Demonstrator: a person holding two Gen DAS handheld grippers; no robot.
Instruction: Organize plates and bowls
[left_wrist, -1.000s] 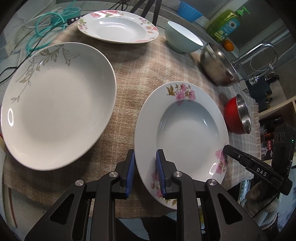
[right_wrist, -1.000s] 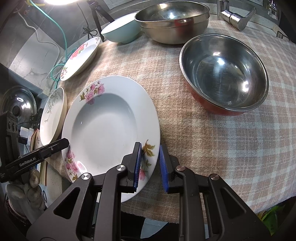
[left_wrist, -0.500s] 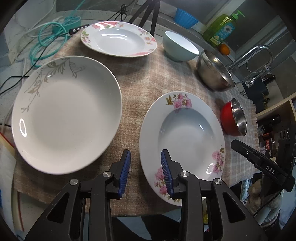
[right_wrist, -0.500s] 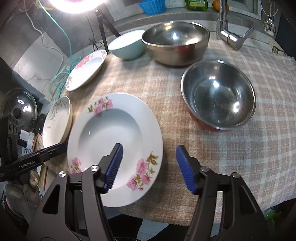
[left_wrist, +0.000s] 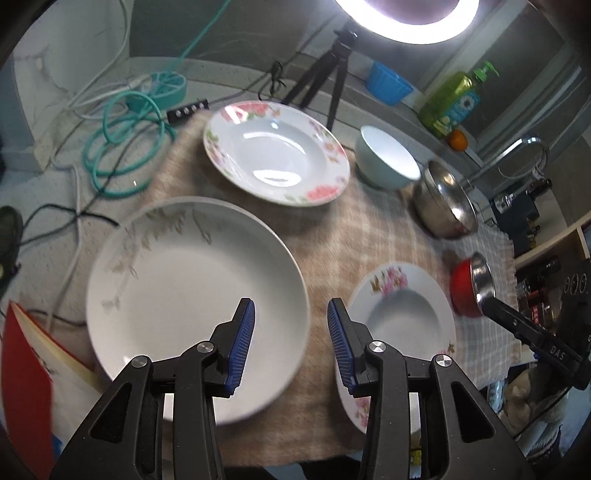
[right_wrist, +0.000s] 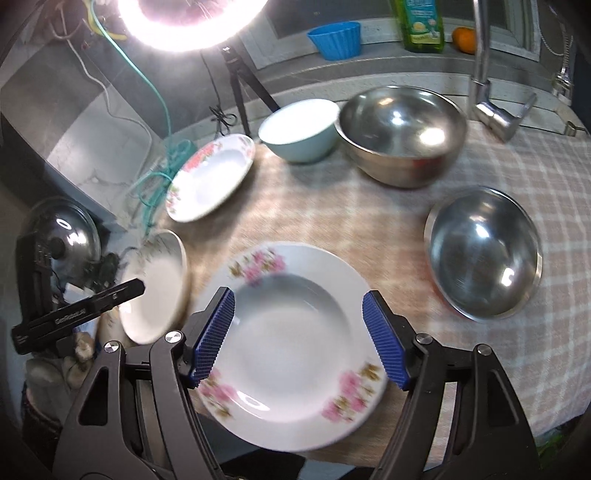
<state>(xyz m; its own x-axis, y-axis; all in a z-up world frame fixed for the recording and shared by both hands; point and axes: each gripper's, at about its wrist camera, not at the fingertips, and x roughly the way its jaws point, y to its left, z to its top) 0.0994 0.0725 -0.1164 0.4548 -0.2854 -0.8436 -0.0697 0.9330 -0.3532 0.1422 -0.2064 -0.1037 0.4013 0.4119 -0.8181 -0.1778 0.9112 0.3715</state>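
A pink-flowered deep plate (right_wrist: 295, 343) lies on the checked cloth at the front edge; it also shows in the left wrist view (left_wrist: 402, 321). My right gripper (right_wrist: 299, 339) is open and raised above it, holding nothing. My left gripper (left_wrist: 291, 343) is open and empty, above the right rim of a large white plate with grey leaves (left_wrist: 184, 295). That plate shows in the right wrist view (right_wrist: 159, 284) too. A second pink-flowered plate (left_wrist: 277, 151) lies at the back. A pale blue bowl (left_wrist: 388, 162), a steel bowl (left_wrist: 443, 203) and a red steel bowl (left_wrist: 472, 288) stand to the right.
A ring light on a tripod (left_wrist: 325, 85) stands behind the plates. Teal and white cables (left_wrist: 125, 136) lie at the back left. A tap (right_wrist: 487, 99), a blue cup (right_wrist: 336, 38) and a soap bottle (right_wrist: 419, 26) are at the back. A red book (left_wrist: 26, 391) lies front left.
Both grippers let go of the near flowered plate, opened wide and pulled back and up. The left gripper swung left toward the large white plate.
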